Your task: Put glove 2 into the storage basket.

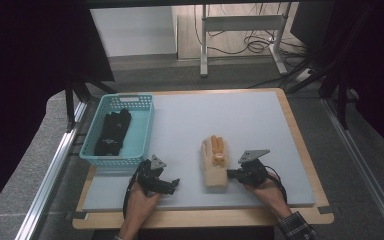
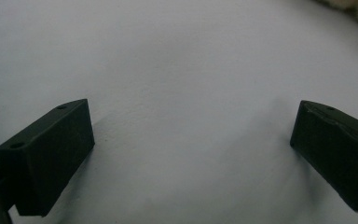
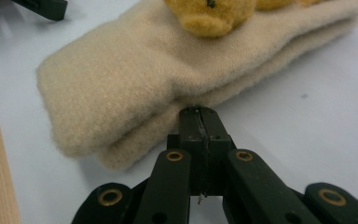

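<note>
A pale grey mat (image 1: 260, 115) covers the wooden table, with bare floor and a desk frame beyond it; at the far left of the mat sits a teal basket (image 1: 142, 131) holding a black glove (image 1: 112, 132), laid flat along its length, which to my eye marks the basket as the place where gloves get gathered; just in front of it the left gripper (image 1: 172, 184) rests low over the mat, the hand curled under it and the forearm coming straight in from the near edge, jaws spread wide with only bare mat between them, so it holds nothing; towards the middle lies the beige glove (image 1: 214, 162), fingers pointing away, cuff towards the person, a small tan plush trim on its back; it looks like a pair stacked one on the other, judging by the two layers at the edge; at the right, the right gripper (image 3: 200, 114) comes in level from the side, wrist low, jaws pressed together with their tip against the glove's side edge near the cuff; whether any fabric is pinched I cannot tell.
</note>
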`<action>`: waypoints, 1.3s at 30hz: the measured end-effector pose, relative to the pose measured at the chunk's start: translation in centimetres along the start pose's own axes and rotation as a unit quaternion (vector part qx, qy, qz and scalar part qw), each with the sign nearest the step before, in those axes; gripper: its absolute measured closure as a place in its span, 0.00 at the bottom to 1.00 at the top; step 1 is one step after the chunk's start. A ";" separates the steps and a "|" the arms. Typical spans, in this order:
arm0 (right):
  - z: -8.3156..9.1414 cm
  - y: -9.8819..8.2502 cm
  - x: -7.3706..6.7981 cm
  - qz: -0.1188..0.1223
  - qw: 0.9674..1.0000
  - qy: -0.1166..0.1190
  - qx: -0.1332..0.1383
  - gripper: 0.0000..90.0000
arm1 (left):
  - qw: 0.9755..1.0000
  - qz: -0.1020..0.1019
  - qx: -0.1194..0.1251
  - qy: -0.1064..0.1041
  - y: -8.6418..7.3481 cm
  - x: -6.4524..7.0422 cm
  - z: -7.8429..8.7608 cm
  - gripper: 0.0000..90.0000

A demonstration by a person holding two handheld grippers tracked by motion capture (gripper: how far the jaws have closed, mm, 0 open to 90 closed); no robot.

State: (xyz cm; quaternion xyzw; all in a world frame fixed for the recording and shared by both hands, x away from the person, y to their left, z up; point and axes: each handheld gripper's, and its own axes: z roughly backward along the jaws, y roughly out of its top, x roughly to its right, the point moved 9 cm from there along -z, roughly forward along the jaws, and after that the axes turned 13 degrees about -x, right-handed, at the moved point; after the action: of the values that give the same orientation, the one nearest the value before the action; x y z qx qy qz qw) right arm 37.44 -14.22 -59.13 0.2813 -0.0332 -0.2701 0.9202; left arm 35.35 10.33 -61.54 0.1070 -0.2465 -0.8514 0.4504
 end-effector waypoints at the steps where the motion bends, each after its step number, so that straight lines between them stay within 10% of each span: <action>1: 0.0 0.0 0.0 0.000 1.000 0.000 0.000 0.98 | 1.000 0.000 0.000 0.000 0.0 0.0 0.0 0.00; 39: -5.0 6.4 -3.5 0.032 0.999 -0.024 0.017 0.97 | 1.000 0.000 -0.001 0.000 0.0 0.0 0.0 0.00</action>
State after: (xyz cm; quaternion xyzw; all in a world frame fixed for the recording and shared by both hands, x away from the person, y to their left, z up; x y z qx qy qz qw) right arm 38.58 -5.46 -59.58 0.2888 -0.0685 -0.2470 0.9224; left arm 35.34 10.33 -61.55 0.1065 -0.2455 -0.8518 0.4503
